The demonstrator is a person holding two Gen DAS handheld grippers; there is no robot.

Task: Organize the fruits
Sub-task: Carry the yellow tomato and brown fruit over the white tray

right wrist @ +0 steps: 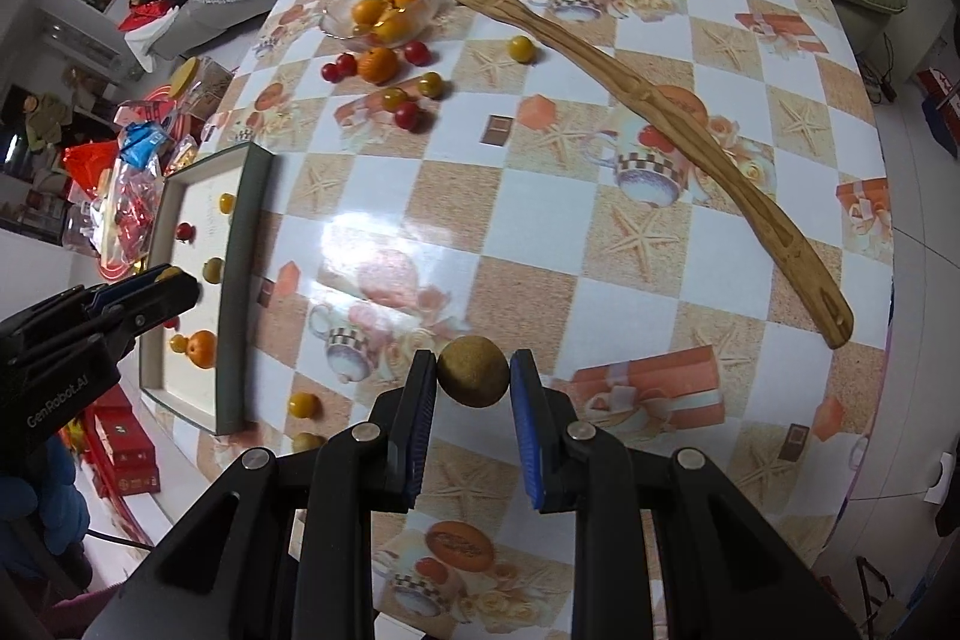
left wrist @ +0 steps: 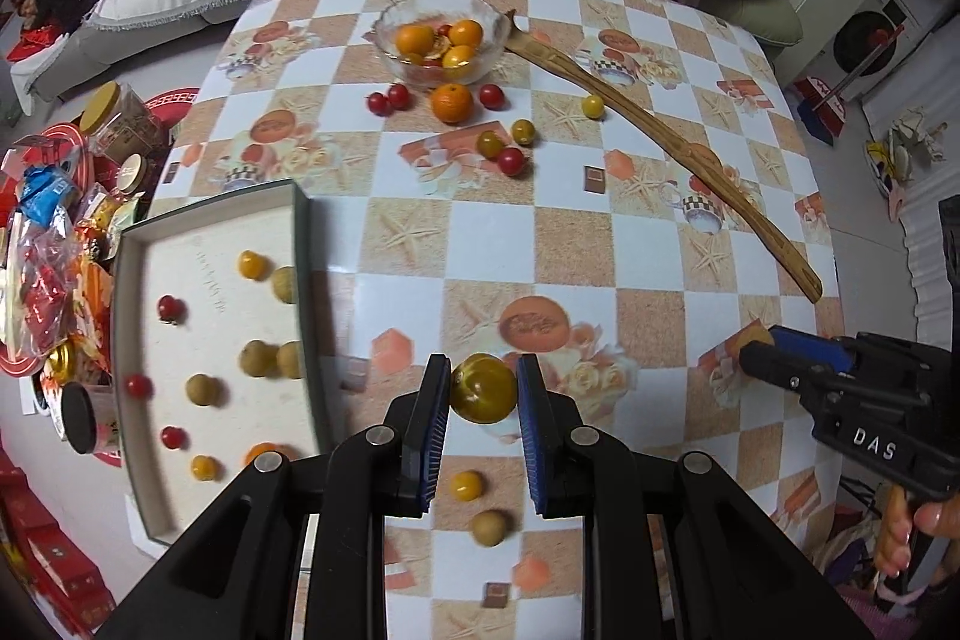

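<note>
My left gripper (left wrist: 483, 388) is shut on a glossy yellow cherry tomato (left wrist: 483, 389) and holds it above the table, just right of the white box lid (left wrist: 216, 292). My right gripper (right wrist: 473, 371) is shut on a brown longan (right wrist: 473, 371) over the table's near side; it also shows in the left wrist view (left wrist: 757, 349). The lid holds several small fruits: red and yellow tomatoes, longans and an orange (right wrist: 201, 347). A glass bowl (left wrist: 444, 30) with oranges stands at the far side, with an orange (left wrist: 452, 102) and several tomatoes loose in front of it.
A long wooden back scratcher (left wrist: 666, 141) lies diagonally across the table's right half. A yellow tomato (left wrist: 466, 485) and a longan (left wrist: 489, 528) lie under my left gripper. Snack packets and jars (left wrist: 66, 244) crowd the left. A sofa with blankets is behind.
</note>
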